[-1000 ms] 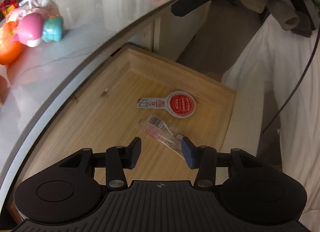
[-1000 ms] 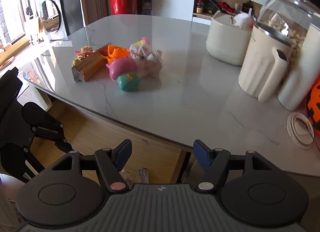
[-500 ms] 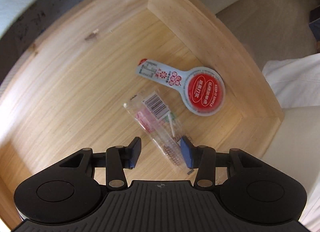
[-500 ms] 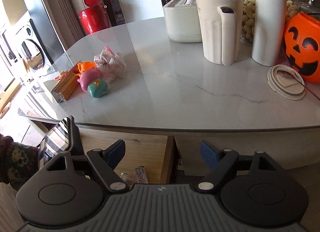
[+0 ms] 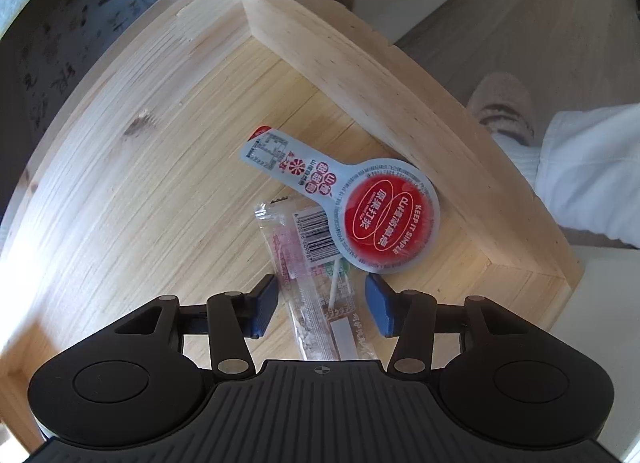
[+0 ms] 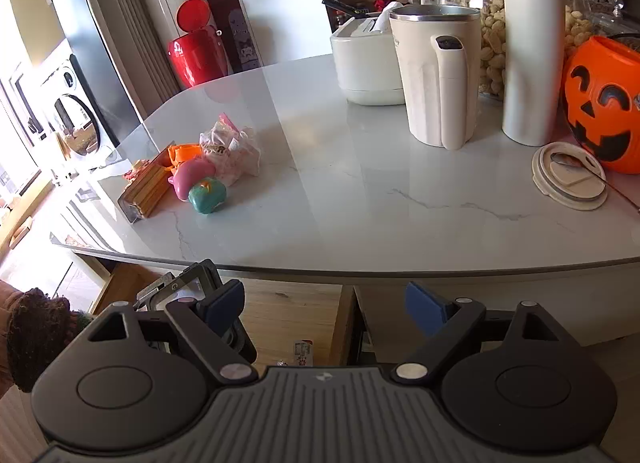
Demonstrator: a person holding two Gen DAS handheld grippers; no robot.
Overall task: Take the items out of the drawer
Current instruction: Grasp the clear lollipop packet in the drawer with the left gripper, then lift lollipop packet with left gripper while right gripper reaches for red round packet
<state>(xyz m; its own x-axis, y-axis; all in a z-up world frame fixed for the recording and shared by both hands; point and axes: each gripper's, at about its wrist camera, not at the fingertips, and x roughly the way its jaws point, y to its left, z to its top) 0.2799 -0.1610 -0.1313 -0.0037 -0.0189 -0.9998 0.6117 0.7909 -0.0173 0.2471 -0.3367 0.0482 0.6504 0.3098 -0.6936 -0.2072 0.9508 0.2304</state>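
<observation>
Below, in the left wrist view, the left gripper (image 5: 320,305) is held with fingers apart astride a clear candy packet (image 5: 310,275) lying on the wooden drawer (image 5: 132,167) floor; a red round-headed lollipop packet (image 5: 360,207) overlaps its far end. Meanwhile, in the right wrist view, the right gripper (image 6: 326,309) is seen spread open and empty before the marble table (image 6: 380,203).

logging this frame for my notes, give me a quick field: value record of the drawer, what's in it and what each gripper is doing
drawer: open light wooden drawer, under the white marble countertop
items inside: clear plastic candy wrapper with barcode; paddle-shaped packet with round red label
overlap: red-label packet lies over the wrapper's barcode end
left gripper: open, fingers either side of the clear wrapper, not closed on it
right gripper: open, empty, in front of the countertop edge
already on countertop: pink and teal toys
</observation>
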